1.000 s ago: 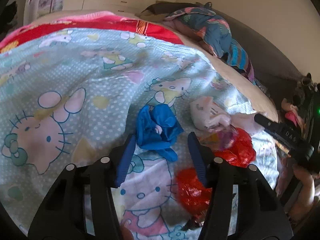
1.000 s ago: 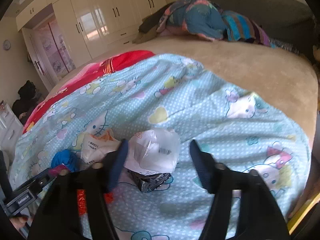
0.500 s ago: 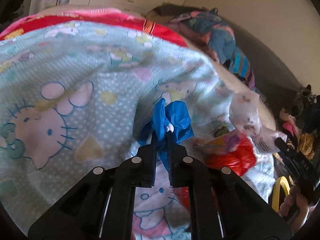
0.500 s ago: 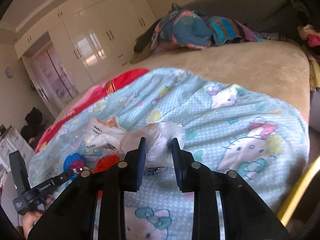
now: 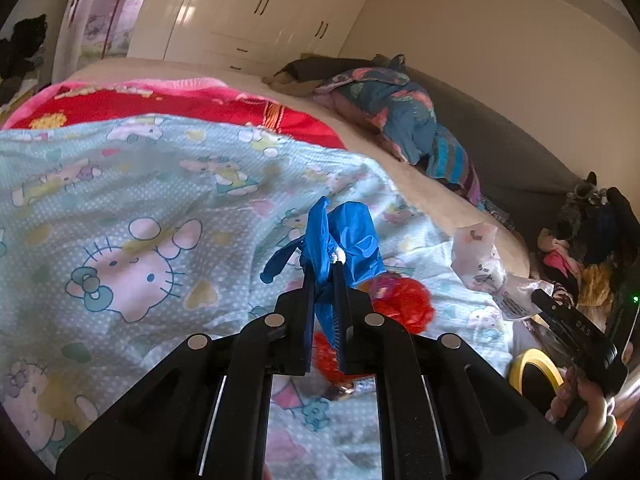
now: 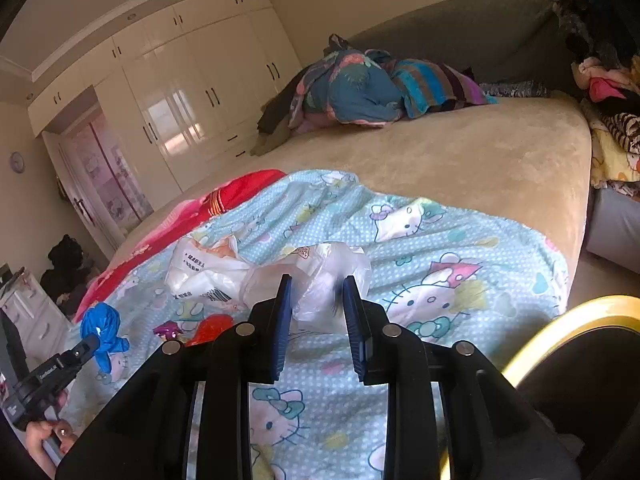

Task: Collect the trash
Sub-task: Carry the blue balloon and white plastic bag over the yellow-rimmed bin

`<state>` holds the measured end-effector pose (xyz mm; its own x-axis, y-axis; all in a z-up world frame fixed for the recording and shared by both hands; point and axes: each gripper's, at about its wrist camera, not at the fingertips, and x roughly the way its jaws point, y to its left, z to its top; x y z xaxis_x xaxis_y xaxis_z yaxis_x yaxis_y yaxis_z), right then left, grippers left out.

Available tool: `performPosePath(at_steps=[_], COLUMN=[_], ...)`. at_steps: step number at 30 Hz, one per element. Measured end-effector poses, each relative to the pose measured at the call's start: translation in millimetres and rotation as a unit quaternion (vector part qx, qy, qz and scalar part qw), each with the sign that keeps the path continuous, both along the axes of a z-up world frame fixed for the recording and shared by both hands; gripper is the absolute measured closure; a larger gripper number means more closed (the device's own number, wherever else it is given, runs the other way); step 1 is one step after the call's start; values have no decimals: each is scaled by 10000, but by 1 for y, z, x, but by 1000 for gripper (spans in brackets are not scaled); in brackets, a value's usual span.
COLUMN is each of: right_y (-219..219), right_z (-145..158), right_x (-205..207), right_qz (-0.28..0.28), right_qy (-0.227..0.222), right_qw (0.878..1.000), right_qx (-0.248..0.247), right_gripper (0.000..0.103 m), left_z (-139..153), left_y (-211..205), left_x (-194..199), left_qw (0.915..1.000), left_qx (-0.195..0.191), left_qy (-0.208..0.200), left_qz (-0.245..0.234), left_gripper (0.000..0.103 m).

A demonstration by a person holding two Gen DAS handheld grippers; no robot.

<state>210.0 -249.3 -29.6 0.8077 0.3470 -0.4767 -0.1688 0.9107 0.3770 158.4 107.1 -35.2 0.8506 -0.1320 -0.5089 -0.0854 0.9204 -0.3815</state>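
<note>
Both grippers are seen clamped on trash above a bed; the left gripper is pressed almost together on a crumpled blue plastic bag, which is pinched between the blue pads and lifted clear of the cartoon-cat blanket; its jaws have just been closing, with the blue bag caught between them. From the right wrist view the same blue bag is seen bunched at the tip of the left gripper, held by a hand at the lower left edge.

The right gripper is closed on a clear white plastic bag, which bulges between the two pads; a second white wrapper with printed text is seen just beside it on the left, and whether it is joined to the held bag cannot be told; these jaws too have just been closing, with the bag between them. In the left wrist view the white bag is seen hanging raised at the tip of the right gripper.

Red crumpled trash is left lying on the blanket just beyond the left gripper's fingers; a small purple wrapper is seen beside the red piece. A yellow-rimmed bin is partly shown at the lower right, beside the bed's edge.
</note>
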Motion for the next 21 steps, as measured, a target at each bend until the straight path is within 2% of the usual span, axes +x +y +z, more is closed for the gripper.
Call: performPosePath(at_steps=[13, 21], right_y=[-18, -33], right_z=[29, 43], right_x=[-38, -56], right_qz=[36, 13], right_qy=[-252, -344], right_qw=[9997, 9993], right_qx=[60, 110], right_gripper=[79, 79], left_z=[37, 48], left_y=[-29, -58], left_x=[-23, -33], left_qw=[9987, 9962], left_qx=[110, 197], left_qy=[-356, -484], left_qz=[-356, -690], left_gripper=[98, 98])
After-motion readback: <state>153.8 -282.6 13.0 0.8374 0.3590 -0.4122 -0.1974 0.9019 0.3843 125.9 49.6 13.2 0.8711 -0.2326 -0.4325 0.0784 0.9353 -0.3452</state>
